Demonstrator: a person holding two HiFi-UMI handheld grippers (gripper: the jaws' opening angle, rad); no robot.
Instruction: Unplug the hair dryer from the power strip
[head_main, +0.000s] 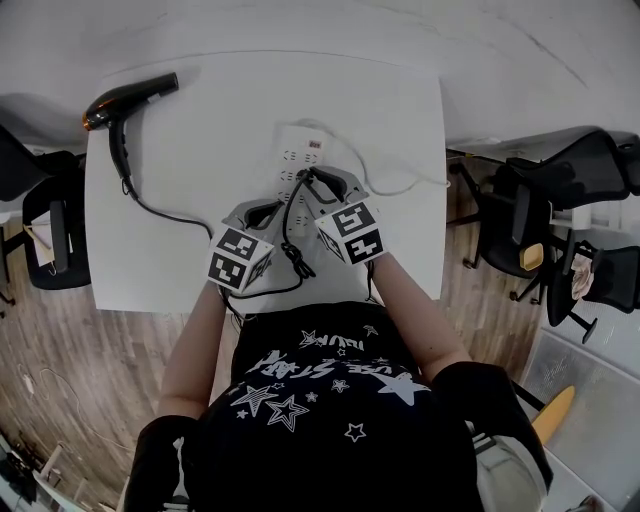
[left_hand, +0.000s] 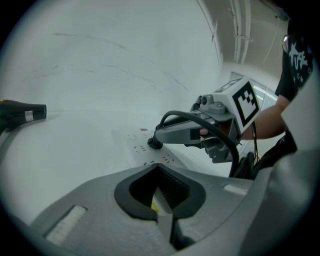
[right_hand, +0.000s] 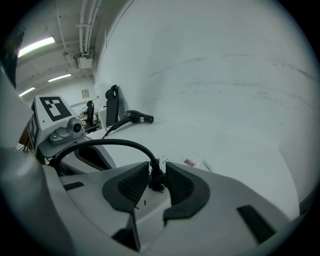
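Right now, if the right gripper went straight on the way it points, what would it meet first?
The right gripper would probably first meet the black plug between its open jaws, seated in the power strip.

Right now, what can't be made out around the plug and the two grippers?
- How deep the plug sits in the power strip: right gripper view, right gripper covers its base; head view, too small.
- What lies under the left gripper: left gripper view, its own body hides it.
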